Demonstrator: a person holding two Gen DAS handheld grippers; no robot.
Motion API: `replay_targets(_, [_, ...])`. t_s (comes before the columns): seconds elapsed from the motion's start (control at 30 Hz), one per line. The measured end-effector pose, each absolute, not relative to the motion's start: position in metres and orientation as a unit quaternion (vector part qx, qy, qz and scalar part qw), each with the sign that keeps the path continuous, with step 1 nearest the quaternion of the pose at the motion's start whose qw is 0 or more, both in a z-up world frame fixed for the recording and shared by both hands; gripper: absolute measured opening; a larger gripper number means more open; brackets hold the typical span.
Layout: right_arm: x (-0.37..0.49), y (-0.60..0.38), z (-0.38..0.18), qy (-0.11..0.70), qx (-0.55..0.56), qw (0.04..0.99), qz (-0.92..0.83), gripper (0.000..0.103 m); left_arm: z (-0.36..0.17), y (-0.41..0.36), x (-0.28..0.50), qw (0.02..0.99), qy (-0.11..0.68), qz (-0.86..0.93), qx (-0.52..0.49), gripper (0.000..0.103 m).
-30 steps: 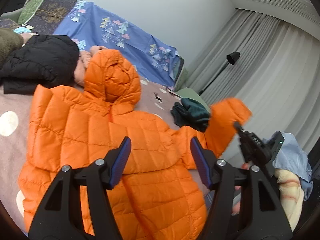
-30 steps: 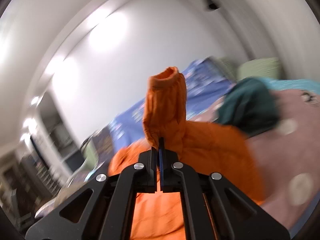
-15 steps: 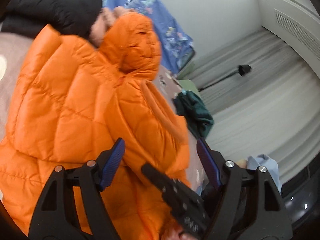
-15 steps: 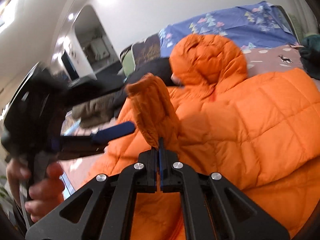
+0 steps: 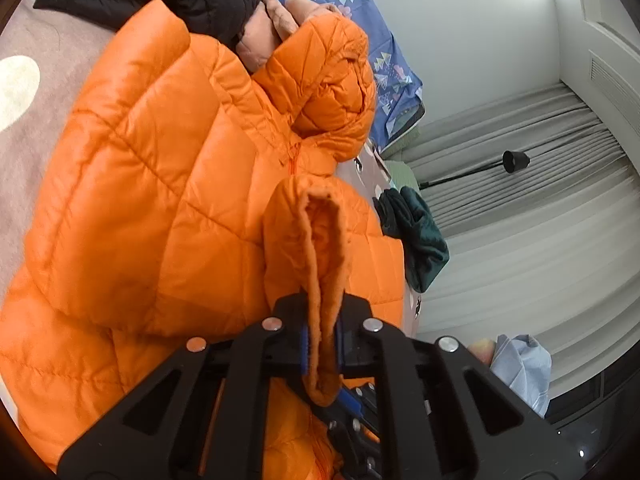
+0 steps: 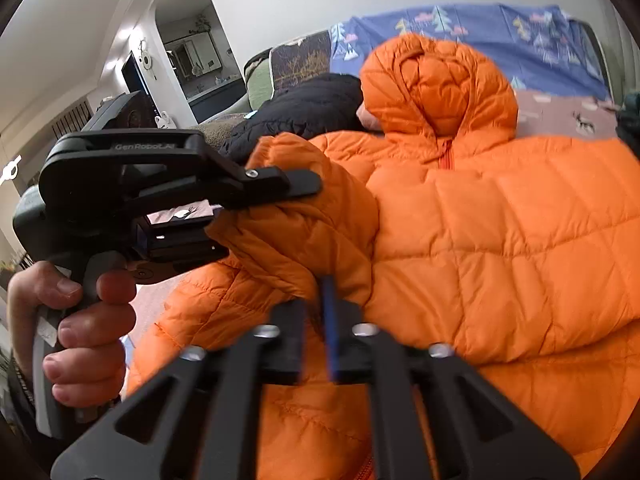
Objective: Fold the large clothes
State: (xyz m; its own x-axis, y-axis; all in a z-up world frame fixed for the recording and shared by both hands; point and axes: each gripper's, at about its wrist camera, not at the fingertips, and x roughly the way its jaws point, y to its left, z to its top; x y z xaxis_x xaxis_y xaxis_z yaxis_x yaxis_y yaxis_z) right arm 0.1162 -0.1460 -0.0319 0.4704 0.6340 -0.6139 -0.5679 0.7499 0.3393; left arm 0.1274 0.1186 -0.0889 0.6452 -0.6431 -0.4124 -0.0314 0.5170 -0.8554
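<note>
Over bed (image 5: 24, 128), sleeve cuff (image 5: 320, 264) of orange jacket (image 5: 160, 168) handed across: left gripper (image 5: 322, 340) just closed, now clamped on cuff, right gripper (image 6: 316, 320) jaws just parting, letting go, sleeve fold-in underway.

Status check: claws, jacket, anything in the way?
Left claw just closed, shut on sleeve cuff. Right claw just opening, sleeve end between its jaws. Jacket flat on bed, black coat beside the hood.
</note>
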Motion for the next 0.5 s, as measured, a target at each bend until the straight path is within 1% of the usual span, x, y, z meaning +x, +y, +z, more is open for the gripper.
replay_targets(0.07, [0.115,-0.152,-0.029,0.378,0.062,0.853,0.356,0.056,-0.082,0.126,0.128,0.79,0.362,-0.197,-0.454,0.008])
replay_targets(0.1, [0.114,-0.157,-0.025,0.372,0.068,0.854,0.358,0.058,-0.075,0.133,0.128,0.794,0.352,-0.198,-0.454,0.008])
replay_targets(0.3, [0.122,-0.199,0.003,0.342,0.104,0.866,0.35,0.058,-0.048,0.168,0.128,0.822,0.327,-0.175,-0.432,0.008])
replay_targets(0.4, [0.141,-0.231,0.014,0.329,0.113,0.889,0.299,0.058,-0.053,0.176,0.129,0.831,0.335,-0.157,-0.415,0.008])
replay_targets(0.47, [0.161,-0.254,0.013,0.341,0.13,0.894,0.259,0.058,-0.059,0.177,0.13,0.835,0.343,-0.147,-0.404,0.008])
replay_targets(0.5, [0.168,-0.263,0.012,0.346,0.143,0.893,0.249,0.055,-0.062,0.178,0.131,0.838,0.346,-0.141,-0.397,0.008])
